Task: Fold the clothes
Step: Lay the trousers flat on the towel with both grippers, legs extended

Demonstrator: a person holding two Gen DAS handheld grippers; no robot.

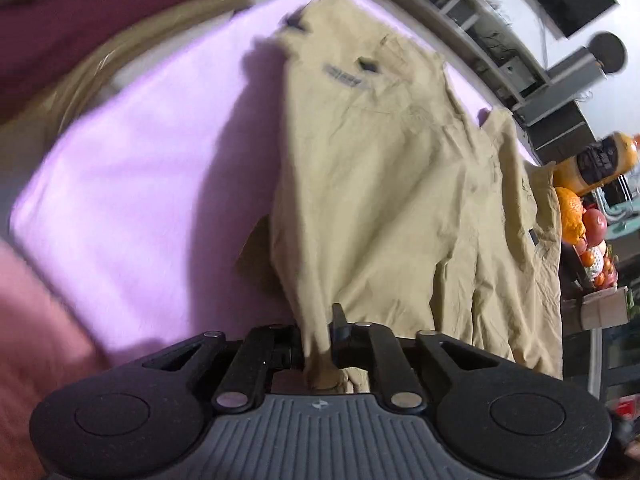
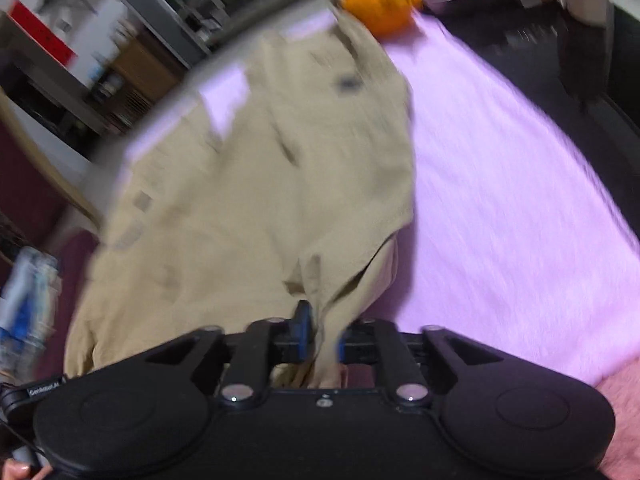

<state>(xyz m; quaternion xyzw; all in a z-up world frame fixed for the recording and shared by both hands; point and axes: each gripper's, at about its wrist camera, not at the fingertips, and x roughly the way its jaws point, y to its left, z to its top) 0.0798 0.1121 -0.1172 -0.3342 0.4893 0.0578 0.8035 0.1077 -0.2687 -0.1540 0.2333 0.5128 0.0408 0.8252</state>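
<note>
Left wrist view gives me a crumpled khaki cotton garment (image 1: pixel 384 184), thin and creased, spread lengthwise over a soft lilac fleece cloth (image 1: pixel 152 184) that covers the tabletop. I see a grey woven label (image 1: pixel 345 77) and dark belt-loop-like tabs near its far end. My left tongs (image 1: pixel 318 332) have a bunched fold of the khaki fabric running between the black fingers (image 1: pixel 339 320); the jaws stand slightly apart, and I cannot tell whether the pads still press on the cloth. At the far right edge sit a bumpy round orange (image 1: pixel 570 216) and other fruit, blurred.

Right wrist view is smeared by motion. There the same garment (image 2: pixel 256 184) lies left of bare lilac fleece (image 2: pixel 500 168), with a fold rising into my right tongs (image 2: pixel 322 336) between blue-edged fingers (image 2: pixel 303 328). These jaws are also partly apart around the fabric; whether they actually grip it I cannot tell. A fuzzy pink cloth (image 2: pixel 624 408) shows at the lower right.
</note>
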